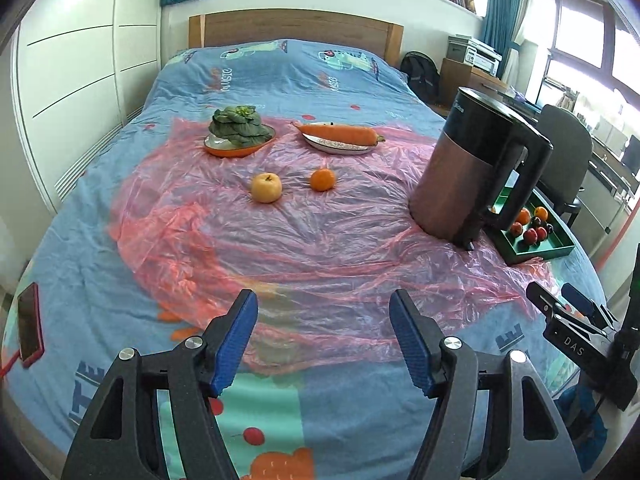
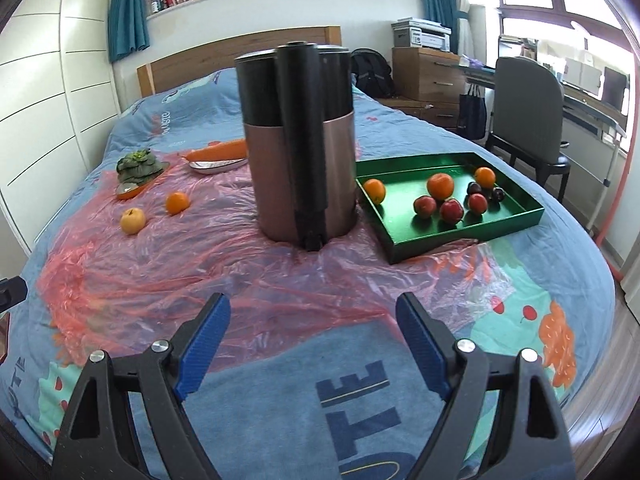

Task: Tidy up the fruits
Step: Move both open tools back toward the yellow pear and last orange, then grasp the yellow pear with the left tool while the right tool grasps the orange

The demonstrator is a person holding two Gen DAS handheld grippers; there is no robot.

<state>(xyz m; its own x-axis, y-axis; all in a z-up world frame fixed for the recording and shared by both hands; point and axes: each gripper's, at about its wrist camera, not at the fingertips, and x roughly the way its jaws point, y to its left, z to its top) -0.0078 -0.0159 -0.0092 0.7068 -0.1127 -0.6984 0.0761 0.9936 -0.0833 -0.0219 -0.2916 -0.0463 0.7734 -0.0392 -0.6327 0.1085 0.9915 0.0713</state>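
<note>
A yellow apple [image 1: 266, 187] and an orange [image 1: 322, 179] lie loose on pink plastic sheet [image 1: 280, 240] spread over the bed; both also show in the right wrist view, apple [image 2: 133, 221] and orange [image 2: 177, 203]. A green tray [image 2: 460, 236] at the right holds several oranges and red fruits; it is partly hidden by the kettle in the left wrist view [image 1: 536, 250]. My left gripper [image 1: 323, 300] is open and empty, well short of the loose fruits. My right gripper [image 2: 313, 304] is open and empty, in front of the kettle.
A tall copper and black kettle [image 2: 304, 152] stands between the loose fruits and the tray. A plate with leafy greens [image 1: 239, 130] and a plate with a carrot [image 1: 340, 136] sit behind. A red phone [image 1: 30, 324] lies at the bed's left edge.
</note>
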